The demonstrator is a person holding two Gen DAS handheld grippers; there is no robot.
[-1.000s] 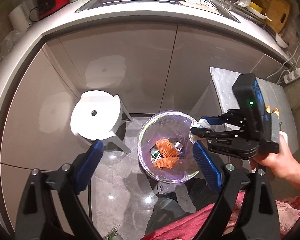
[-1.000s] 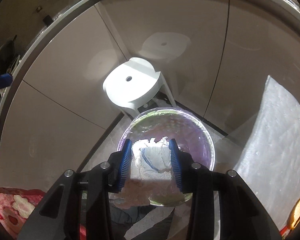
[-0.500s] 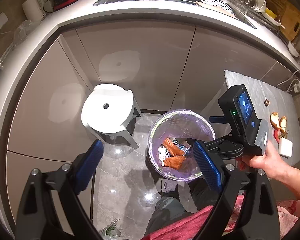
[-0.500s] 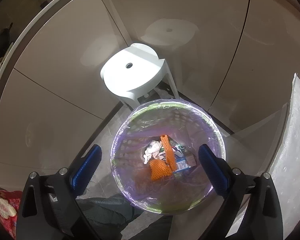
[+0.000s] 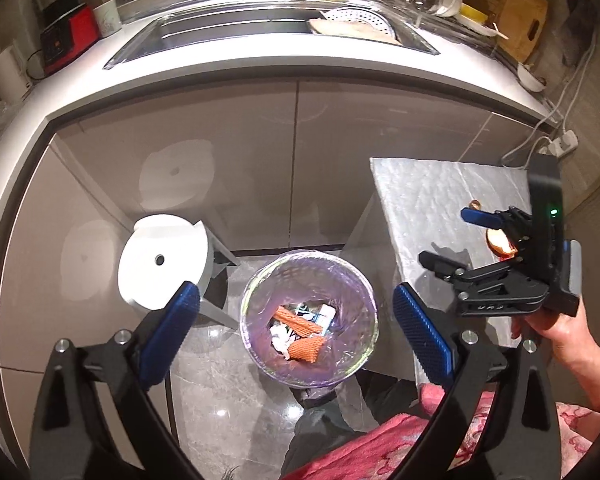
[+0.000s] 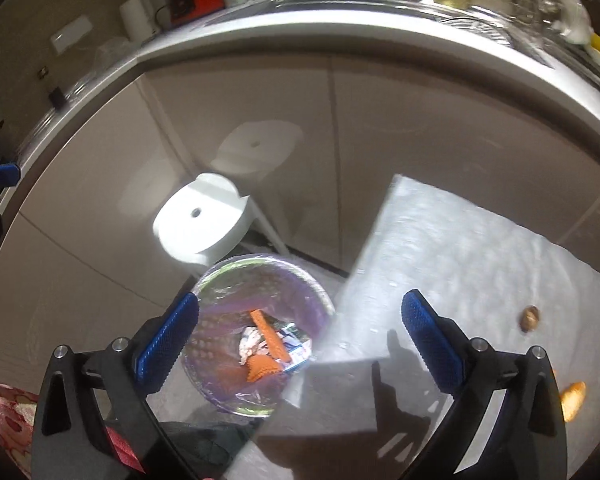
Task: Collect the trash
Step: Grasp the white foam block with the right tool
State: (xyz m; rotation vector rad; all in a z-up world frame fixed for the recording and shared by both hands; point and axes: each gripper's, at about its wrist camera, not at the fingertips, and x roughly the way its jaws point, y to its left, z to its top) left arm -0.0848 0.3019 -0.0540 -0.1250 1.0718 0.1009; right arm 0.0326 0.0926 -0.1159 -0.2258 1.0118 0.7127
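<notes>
A round trash bin [image 5: 256, 288] with a purple liner stands on the floor; it holds orange foam netting [image 5: 306, 350], a white tissue and a small carton. It also shows in the right wrist view [image 6: 220, 276]. My left gripper [image 5: 296, 328] is open and empty above the bin. My right gripper [image 6: 300, 336] is open and empty, over the edge of the grey table [image 6: 460, 248]. It shows in the left wrist view [image 5: 456, 240] above the table. Peel scraps [image 6: 572, 400] and a small brown bit [image 6: 530, 317] lie on the table.
A white round stool [image 5: 160, 260] stands left of the bin, against beige cabinet doors [image 5: 260, 152]. A white counter with a sink [image 5: 260, 28] runs above. A power strip [image 5: 560, 146] hangs at the right wall. Red patterned cloth [image 5: 380, 448] is at the bottom.
My right gripper opened and dropped the white tissue into the bin, then swung right over the table. My left gripper rose and stayed open.
</notes>
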